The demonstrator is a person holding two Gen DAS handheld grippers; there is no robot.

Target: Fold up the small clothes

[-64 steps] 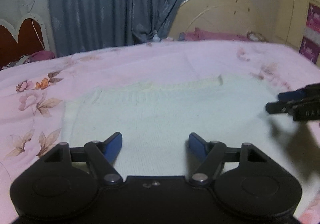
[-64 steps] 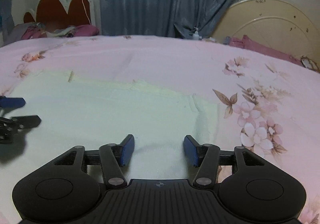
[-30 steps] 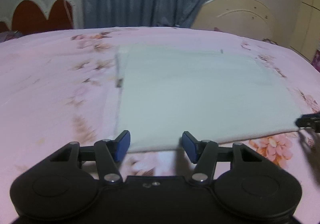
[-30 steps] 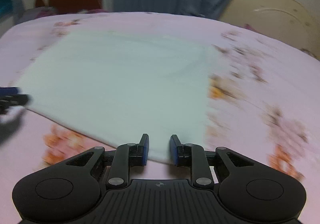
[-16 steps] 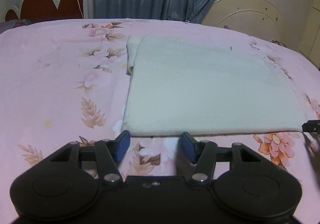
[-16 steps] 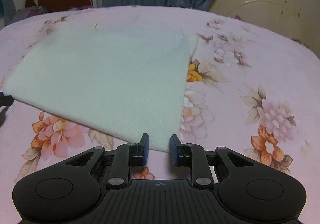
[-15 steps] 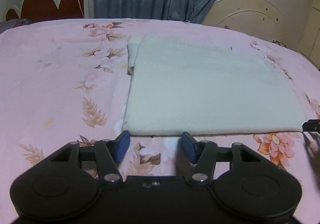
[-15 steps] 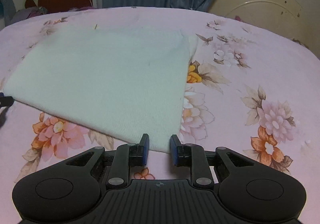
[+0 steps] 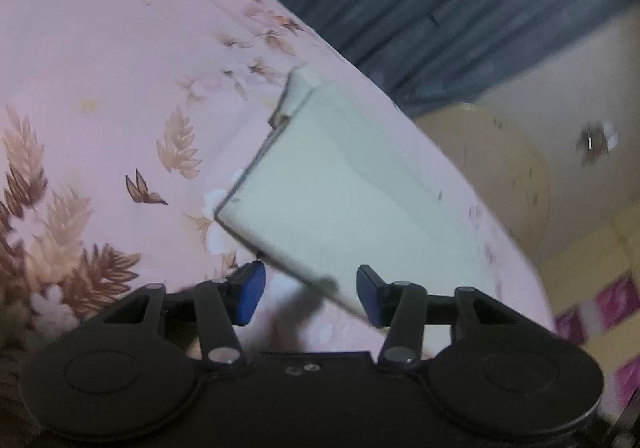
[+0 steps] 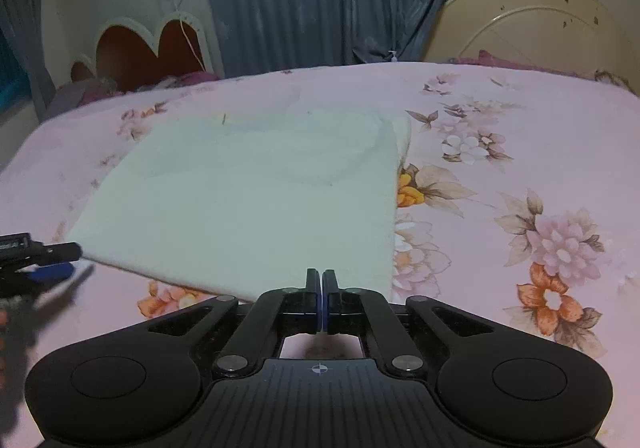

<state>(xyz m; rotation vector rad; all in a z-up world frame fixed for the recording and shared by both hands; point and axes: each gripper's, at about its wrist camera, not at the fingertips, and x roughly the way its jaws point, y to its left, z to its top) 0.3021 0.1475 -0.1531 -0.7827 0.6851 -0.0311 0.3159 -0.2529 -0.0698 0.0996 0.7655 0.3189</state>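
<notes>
Two claws work one pale knit garment (image 10: 256,200), which lies flat, already doubled over, on the floral bed sheet (image 10: 520,168); it looks light, soft and limp, likely to sag and drag unless lifted at both near corners. The right claw (image 10: 322,300) is pressed together on the near hem beside the right corner; the left claw (image 9: 310,294) is tilted, spread wide, with the hem near the left corner between its blue pads (image 9: 250,296), ungripped.

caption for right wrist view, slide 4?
Right gripper shut on near edge of white garment lying on floral bedsheet.
</notes>
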